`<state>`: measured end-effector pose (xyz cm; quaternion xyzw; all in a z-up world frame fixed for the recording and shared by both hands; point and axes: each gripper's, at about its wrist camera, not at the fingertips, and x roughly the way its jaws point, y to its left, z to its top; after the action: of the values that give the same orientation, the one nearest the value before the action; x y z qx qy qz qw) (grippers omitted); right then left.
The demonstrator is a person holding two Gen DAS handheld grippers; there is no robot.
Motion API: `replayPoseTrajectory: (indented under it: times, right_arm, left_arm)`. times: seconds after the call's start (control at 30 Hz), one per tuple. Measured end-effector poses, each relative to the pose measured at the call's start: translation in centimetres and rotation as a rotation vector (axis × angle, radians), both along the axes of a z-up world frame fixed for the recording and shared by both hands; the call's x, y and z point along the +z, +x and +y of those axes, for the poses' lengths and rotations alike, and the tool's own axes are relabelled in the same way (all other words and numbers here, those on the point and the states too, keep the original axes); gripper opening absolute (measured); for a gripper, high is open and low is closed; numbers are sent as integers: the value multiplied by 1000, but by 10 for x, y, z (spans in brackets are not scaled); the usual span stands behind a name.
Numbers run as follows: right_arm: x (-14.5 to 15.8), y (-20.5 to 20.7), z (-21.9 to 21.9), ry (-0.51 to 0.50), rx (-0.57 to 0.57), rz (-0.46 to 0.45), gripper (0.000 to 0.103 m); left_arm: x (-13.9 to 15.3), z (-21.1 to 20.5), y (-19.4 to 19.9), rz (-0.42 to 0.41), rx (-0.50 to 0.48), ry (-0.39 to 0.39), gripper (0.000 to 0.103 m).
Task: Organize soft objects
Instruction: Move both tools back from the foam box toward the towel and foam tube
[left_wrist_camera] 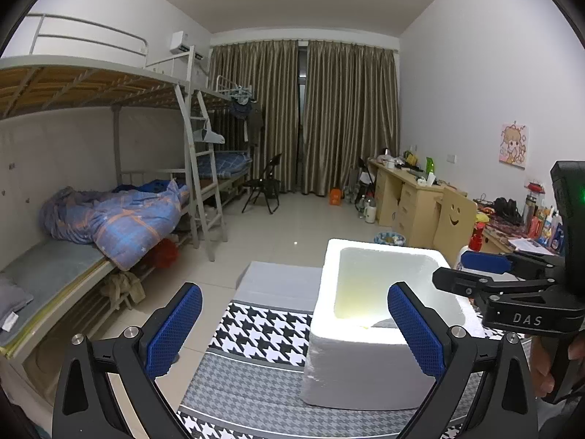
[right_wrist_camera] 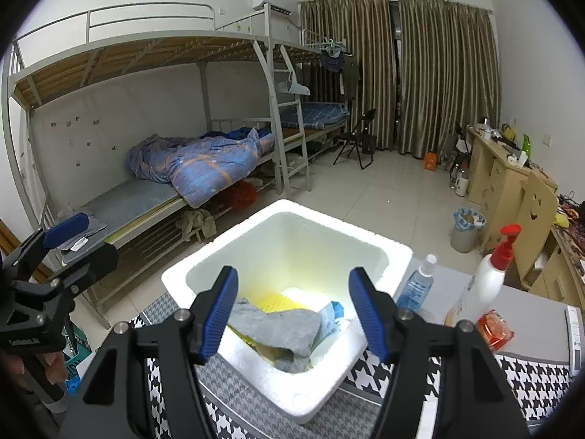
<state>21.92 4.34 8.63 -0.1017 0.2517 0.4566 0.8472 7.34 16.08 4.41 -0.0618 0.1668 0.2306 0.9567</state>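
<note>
Along the left edge of the right wrist view, the left gripper [right_wrist_camera: 55, 252] hung beside the bunk bed [right_wrist_camera: 153, 197], one blue pad in sight and nothing visibly between its fingers; its own camera showed the jaws spread wide and empty. Toward the lower centre of that same view, the right gripper [right_wrist_camera: 292, 314] stood equally wide and empty, poised over the near rim of the white foam box [right_wrist_camera: 292, 398], which sat on a houndstooth cloth [right_wrist_camera: 530, 376]. Inside the box, low in the frame, lay a grey cloth [right_wrist_camera: 281, 333] over something yellow [right_wrist_camera: 274, 301], with a pale blue item [right_wrist_camera: 334, 316] just beside it toward the right wall. My judgement is that the soft things already sat in the box and a placing step had just ended or another pick was due; the next move would call for finding a further soft object, none of which showed on the cloth. Further right stood a clear blue bottle [right_wrist_camera: 416, 285], a white pump bottle [right_wrist_camera: 486, 278] and a red packet [right_wrist_camera: 493, 329], all outside the box. From the left wrist view the box floor was mostly hidden by its near wall, so its contents could not be read there; what the yellow thing was stayed unclear, and the right edge of the cloth was cut off.
</note>
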Motion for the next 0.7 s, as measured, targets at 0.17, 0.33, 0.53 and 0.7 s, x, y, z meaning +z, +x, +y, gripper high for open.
replayPoseTrajectory:
  times: [0.17,0.33,0.53,0.7]
  right_arm:
    - [4,-4,-9,15,-12,-10,68]
    - [7,-8,-21,29,-28,-27,75]
    - [10,-10,-36,54,-62,-49,82]
    - [9,-9,-53,70,-82,-54,87]
  left_arm:
    - [3,-7,0,-7,-12,5,102]
    - [7,-19,1,-16,-30,13,102]
    - [10,-31,4,-17,-59,24,102]
    - [13,-42,5,-21,-85,32,102]
